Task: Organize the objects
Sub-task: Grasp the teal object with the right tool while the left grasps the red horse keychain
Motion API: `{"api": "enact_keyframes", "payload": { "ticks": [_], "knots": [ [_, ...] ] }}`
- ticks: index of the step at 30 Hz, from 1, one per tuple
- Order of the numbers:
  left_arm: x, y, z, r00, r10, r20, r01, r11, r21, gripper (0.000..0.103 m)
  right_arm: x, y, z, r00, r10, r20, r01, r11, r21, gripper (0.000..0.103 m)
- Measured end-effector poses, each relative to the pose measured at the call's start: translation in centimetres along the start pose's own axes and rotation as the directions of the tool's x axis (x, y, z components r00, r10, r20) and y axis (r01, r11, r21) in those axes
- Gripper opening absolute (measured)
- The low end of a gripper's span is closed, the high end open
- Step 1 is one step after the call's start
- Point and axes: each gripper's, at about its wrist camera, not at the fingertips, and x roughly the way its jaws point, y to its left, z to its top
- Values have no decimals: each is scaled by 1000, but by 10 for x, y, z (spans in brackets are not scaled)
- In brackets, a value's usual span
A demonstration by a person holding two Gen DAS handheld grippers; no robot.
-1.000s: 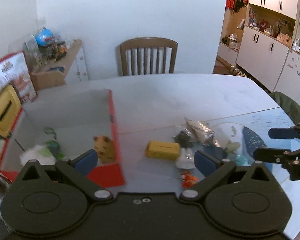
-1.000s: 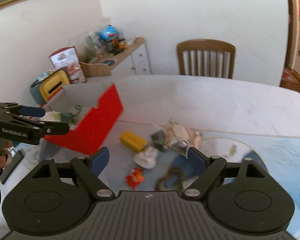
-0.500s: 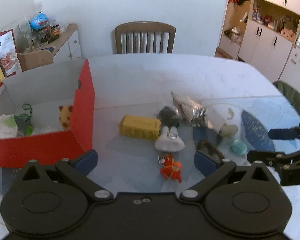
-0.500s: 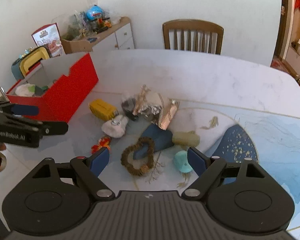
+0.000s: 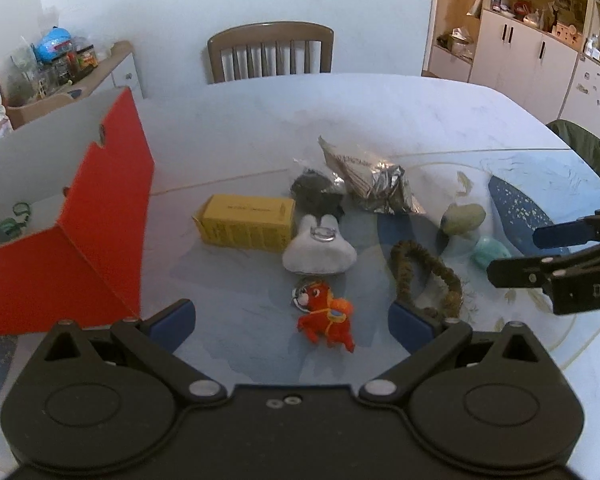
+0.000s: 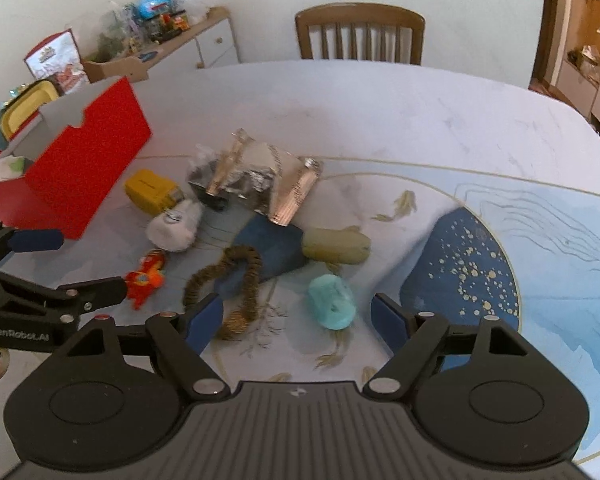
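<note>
A pile of small items lies mid-table. A red plush keychain [image 5: 326,317] sits between the fingertips of my open left gripper [image 5: 291,322]. Behind it are a white plush [image 5: 320,246], a yellow box [image 5: 246,226], a dark bagged item [image 5: 316,192] and silver foil packets [image 5: 374,178]. My open right gripper [image 6: 298,320] hovers over a teal soft lump [image 6: 332,300], with a brown fuzzy loop [image 6: 228,280] at its left finger and an olive pouch [image 6: 336,246] behind. The red box [image 5: 80,248] stands open at the left, holding a few items.
A wooden chair [image 5: 270,52] stands at the table's far side. A cluttered low cabinet [image 6: 160,44] is at the back left, white cupboards [image 5: 540,40] at the back right. The table [image 6: 380,100] has a blue painted pattern [image 6: 460,272] at the right.
Both grippers have swung right from the red box and come down toward the pile. The red keychain now lies between the left fingers, the teal lump between the right ones.
</note>
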Motion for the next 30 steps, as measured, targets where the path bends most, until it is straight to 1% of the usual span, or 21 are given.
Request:
{"api": "enact_keyframes", "payload": {
  "ticks": [7, 12, 14, 16, 19, 21, 25, 27, 30],
  "knots": [
    [17, -1, -2, 1000, 0, -26, 1, 1000, 13, 97, 19, -12, -2, 999, 5, -46, -4, 1000, 26, 66],
    [26, -5, -2, 999, -6, -41, 8, 999, 45, 87, 25, -16, -3, 998, -2, -58, 3, 1000, 21, 59],
    [27, -7, -2, 999, -14, -41, 16, 998, 54, 83, 26, -17, -3, 998, -4, -61, 5, 1000, 15, 57],
    [28, -10, -2, 999, -19, -39, 22, 997, 69, 81, 28, -17, -2, 998, -8, -65, 8, 1000, 7, 53],
    [31, -13, -3, 998, -23, -52, 27, 997, 77, 76, 29, -16, -1, 998, -12, -62, 12, 1000, -7, 52],
    [33, -14, -4, 998, -28, -59, 33, 997, 76, 70, 30, -16, 0, 998, -15, -59, 14, 1000, -15, 50],
    [32, -16, -4, 998, -36, -49, 41, 995, 86, 62, 32, -15, 2, 998, -19, -55, 17, 999, -32, 42],
    [31, -18, -4, 998, -45, -47, 49, 995, 89, 54, 33, -14, 2, 998, -20, -52, 18, 999, -35, 39],
    [31, -18, -4, 997, -51, -52, 55, 995, 81, 47, 33, -12, 2, 998, -24, -50, 22, 999, -39, 35]
  ]
}}
